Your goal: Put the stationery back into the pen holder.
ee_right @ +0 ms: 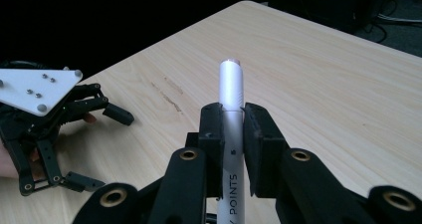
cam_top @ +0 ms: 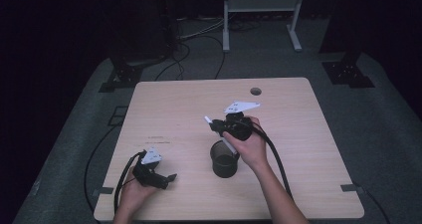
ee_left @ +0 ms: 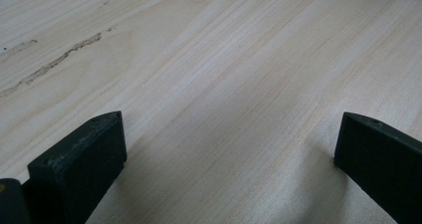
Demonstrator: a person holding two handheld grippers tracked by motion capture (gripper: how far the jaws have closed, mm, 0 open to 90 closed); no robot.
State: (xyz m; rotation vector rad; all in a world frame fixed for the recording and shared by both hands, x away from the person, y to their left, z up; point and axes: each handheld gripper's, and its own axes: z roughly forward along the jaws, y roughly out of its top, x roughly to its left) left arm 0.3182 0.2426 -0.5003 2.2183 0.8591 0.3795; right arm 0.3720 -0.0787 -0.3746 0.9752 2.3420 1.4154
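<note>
Clamping a white cylindrical marker pen (ee_right: 231, 119) between its jaws, the right gripper (cam_top: 219, 126) holds it tilted just above a dark round cup (cam_top: 224, 159). Beyond, the left gripper (ee_right: 97, 147) rests jaws apart on the pale wooden table (cam_top: 298, 134).

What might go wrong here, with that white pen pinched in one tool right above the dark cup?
1. The right tool grips the white pen on a narrow band of its smooth barrel, so it might slip or swivel.
2. The pen's lower end sits by the rim of the dark cup; a nudge could tip the cup.
3. The left tool rests open and away from the cup, so nothing steadies it.
</note>
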